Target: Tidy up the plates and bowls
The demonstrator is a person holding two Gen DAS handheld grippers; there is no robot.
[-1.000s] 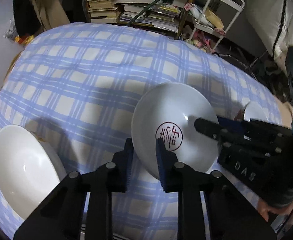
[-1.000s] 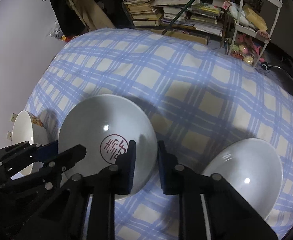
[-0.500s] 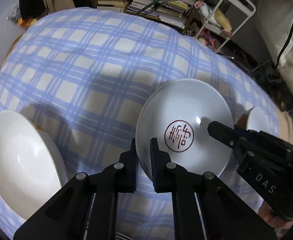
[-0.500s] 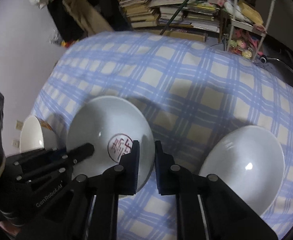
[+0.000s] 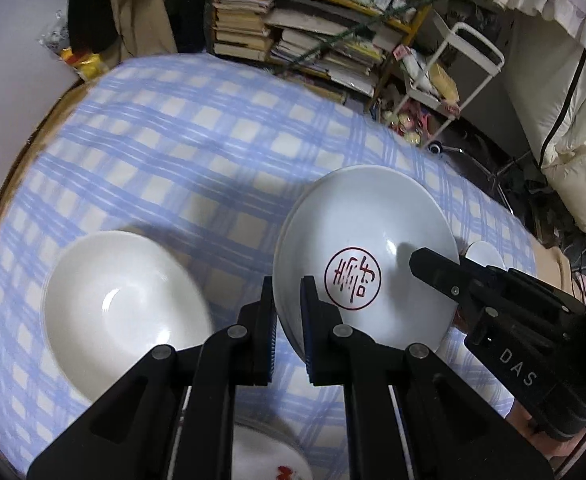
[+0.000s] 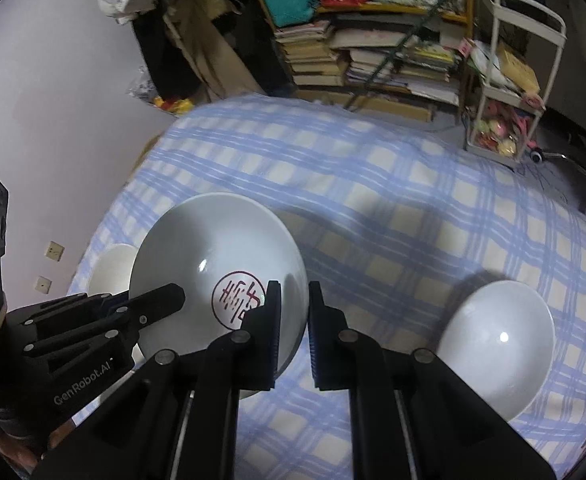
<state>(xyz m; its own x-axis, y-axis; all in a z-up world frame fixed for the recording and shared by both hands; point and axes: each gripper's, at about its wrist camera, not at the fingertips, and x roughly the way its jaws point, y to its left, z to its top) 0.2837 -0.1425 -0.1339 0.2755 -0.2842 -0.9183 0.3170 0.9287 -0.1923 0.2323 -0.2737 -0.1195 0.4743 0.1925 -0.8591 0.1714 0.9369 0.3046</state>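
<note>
The stamped bowl (image 5: 367, 256), white with a red round seal inside, is hanging between my two grippers above the checked cloth (image 5: 181, 152), casting a shadow on it. My left gripper (image 5: 287, 312) is clamping the bowl's near-left rim, one finger under, one inside. My right gripper (image 6: 293, 320) is clenching the opposite rim in the same way, and in the left view it is reaching in from the right with its tip (image 5: 425, 260) over the bowl's inside.

Other things are lying around it. In the left view a plain white bowl (image 5: 121, 312) is sitting on the cloth to the left, close beside the left finger but apart from the stamped bowl. A white dish with a red mark (image 5: 269, 460) is showing at the bottom edge, mostly hidden behind my gripper's frame. A small white bowl (image 5: 483, 254) is peeking out past the right gripper; I cannot tell whether it is touching anything. In the right view another plain white bowl (image 6: 497, 344) is resting on the cloth to the right, well apart from the held one.

Beyond the cloth a shelf of stacked books (image 6: 333, 56) and a white cart (image 6: 509, 92) are standing by the wall, clear of the bowls
</note>
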